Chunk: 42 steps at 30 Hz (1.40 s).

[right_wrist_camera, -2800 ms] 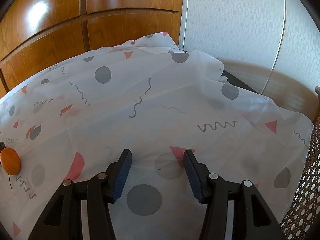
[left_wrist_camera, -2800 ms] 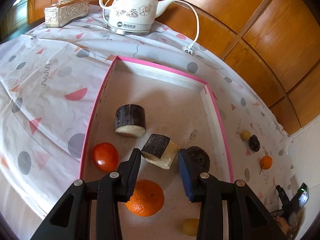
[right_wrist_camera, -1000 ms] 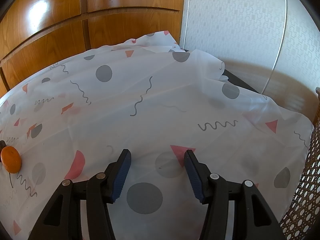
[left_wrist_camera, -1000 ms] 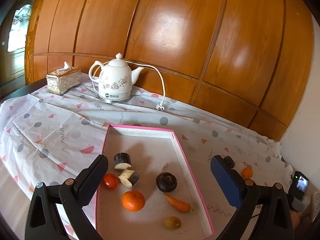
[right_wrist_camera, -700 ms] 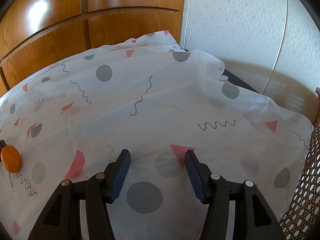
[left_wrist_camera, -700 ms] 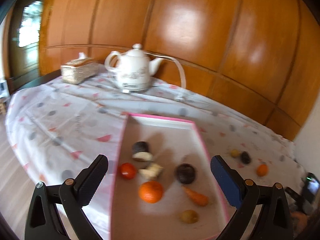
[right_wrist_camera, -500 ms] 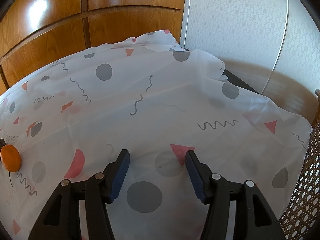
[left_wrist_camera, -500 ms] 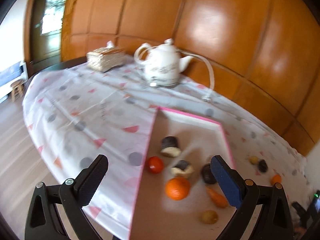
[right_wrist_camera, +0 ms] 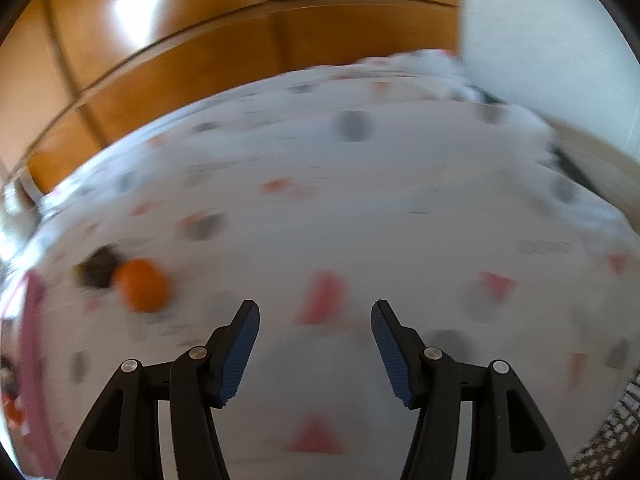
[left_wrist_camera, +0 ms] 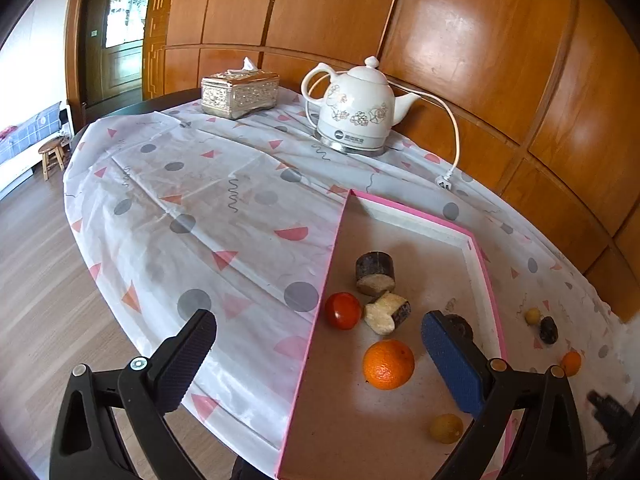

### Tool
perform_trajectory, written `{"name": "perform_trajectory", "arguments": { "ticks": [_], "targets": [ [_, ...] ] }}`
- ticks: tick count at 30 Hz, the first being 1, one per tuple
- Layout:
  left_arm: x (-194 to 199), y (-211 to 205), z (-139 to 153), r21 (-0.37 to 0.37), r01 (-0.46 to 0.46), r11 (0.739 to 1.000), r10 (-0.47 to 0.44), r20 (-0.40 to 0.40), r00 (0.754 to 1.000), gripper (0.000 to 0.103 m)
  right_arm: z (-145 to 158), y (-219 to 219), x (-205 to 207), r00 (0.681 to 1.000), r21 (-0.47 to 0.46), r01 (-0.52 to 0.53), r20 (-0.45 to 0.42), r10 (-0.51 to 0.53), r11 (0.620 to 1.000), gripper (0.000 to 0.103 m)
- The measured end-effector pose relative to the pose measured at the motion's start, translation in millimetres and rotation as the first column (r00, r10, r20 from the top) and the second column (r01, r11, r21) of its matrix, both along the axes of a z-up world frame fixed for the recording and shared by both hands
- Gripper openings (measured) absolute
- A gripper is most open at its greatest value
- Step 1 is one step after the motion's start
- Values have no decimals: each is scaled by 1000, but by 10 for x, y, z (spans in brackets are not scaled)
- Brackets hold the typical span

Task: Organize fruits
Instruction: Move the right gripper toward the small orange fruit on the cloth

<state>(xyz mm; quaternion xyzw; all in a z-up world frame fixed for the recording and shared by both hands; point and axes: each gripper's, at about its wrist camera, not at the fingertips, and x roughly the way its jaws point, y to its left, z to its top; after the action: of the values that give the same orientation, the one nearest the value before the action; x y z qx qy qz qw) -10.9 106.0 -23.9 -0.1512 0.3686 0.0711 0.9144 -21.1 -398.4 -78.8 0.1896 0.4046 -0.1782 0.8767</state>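
Swinging over toward the small orange (right_wrist_camera: 141,283) and dark fruit (right_wrist_camera: 97,267) lying loose on the tablecloth (right_wrist_camera: 360,208) just outside the pink tray (right_wrist_camera: 30,320), right gripper (right_wrist_camera: 315,354), jaws parted w/ nothing between, whole view now blurred vs. steady a sec ago. Pulled back and spread wide, left gripper (left_wrist_camera: 318,354), empty, above tray (left_wrist_camera: 316,312) holding big orange (left_wrist_camera: 388,364), tomato (left_wrist_camera: 342,310), etc. Prob. means next pick is the stray fruit outside; three pcs not yet sorted.

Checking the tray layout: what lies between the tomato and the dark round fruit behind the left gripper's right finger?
In the left wrist view, a cut dark-skinned chunk lies between the tomato and the dark round fruit.
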Motion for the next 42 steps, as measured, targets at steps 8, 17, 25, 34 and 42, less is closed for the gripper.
{"name": "perform_trajectory", "arguments": {
  "ticks": [8,17,25,34,42],
  "targets": [
    [17,-23,3,6,12,1000,-12,2,1000,103,211,602,454,971,7,-234,42,234,972,59],
    [14,-26,4,26,12,1000,-12,3,1000,103,14,790,788,956,-33,-284,-81,280,958,37],
    [9,-7,-8,27,-3,1000,3,-5,1000,103,180,897,619,944,-71,-329,-40,327,942,37],
    [-19,20,8,24,-13,1000,13,-1,1000,103,331,1379,571,876,-41,-483,0,483,875,37],
    [-29,37,-2,19,-17,1000,17,-5,1000,103,491,2132,581,730,-46,-682,31,683,730,37]
  ]
}}
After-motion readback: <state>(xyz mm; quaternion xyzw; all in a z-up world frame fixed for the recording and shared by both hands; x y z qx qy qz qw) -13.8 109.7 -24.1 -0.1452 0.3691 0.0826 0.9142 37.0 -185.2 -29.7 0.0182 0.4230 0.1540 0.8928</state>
